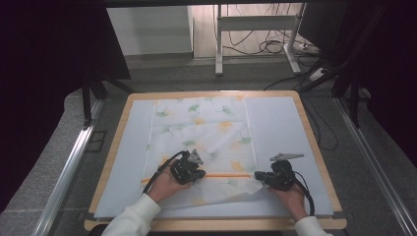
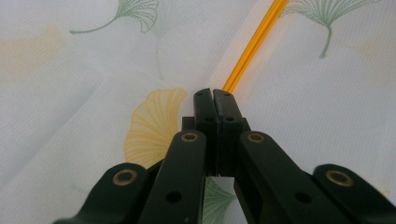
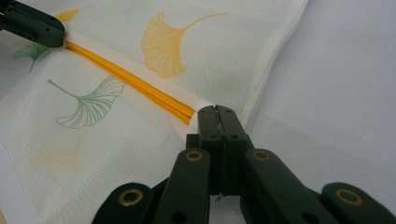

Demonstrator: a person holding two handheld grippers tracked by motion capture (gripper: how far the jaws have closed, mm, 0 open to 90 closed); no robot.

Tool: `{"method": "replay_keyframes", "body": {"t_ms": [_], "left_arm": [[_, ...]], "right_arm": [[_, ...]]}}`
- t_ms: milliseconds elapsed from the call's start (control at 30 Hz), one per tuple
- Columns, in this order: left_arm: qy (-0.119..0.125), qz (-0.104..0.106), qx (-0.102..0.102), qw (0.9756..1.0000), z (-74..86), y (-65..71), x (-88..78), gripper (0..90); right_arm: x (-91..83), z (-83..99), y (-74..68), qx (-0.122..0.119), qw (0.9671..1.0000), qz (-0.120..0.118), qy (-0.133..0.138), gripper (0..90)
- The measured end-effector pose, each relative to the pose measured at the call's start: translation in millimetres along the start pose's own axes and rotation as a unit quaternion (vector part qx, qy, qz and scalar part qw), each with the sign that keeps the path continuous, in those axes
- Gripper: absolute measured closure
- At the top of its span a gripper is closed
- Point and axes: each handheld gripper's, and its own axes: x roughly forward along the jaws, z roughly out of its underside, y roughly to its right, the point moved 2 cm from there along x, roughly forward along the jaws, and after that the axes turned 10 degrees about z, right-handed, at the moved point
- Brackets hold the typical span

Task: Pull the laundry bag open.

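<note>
— Where the cloth lies across the middle of the surface, what exactly is it?

— It is a thin white woven cloth printed with green and yellow ginkgo leaves (image 1: 206,132), spread flat over a pale grey mat (image 1: 280,132) that covers the light wooden surface (image 1: 123,115). A narrow bright orange strip (image 1: 223,174) runs across the cloth near the person's side, and the near edge of the cloth is folded up over itself there.

— And the left hand-held gripper?

— The left hand-held gripper (image 1: 196,173) rests on the cloth at the left stretch of the orange strip. In the left gripper view its two black jaws stand pressed together (image 2: 213,100), with the orange strip (image 2: 254,44) running away from just beyond their tips and a yellow leaf print beside them. Whether a fold of cloth is pinched between them, I cannot tell.

— The right one?

— The right hand-held gripper (image 1: 260,177) sits at the right end of the strip, at the cloth's right edge. In the right gripper view its jaws are together too (image 3: 217,114), their tips right at the end of the orange strip (image 3: 135,86) (the cloth (image 3: 210,46) bunches slightly there). The left gripper's black tip (image 3: 32,25) shows at the strip's far end.
</note>
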Motion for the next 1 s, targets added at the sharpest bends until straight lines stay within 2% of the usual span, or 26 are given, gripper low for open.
{"method": "replay_keyframes", "body": {"t_ms": [400,600,1000], "left_arm": [[-0.001,-0.001,-0.011,0.9999,7.7,-2.3,-6.0,90.0],[-0.007,-0.006,-0.009,0.9999,11.1,-2.9,-9.5,90.0],[-0.003,-0.008,-0.02,0.9998,25.4,-7.4,-20.2,90.0]], "right_arm": [[-0.1,0.1,0.0,-0.001,1.0,0.0,0.0,89.8],[-0.1,0.2,0.1,-0.002,1.0,-0.001,0.001,89.7],[-0.4,0.4,0.1,-0.001,1.0,0.0,0.0,89.8]]}}
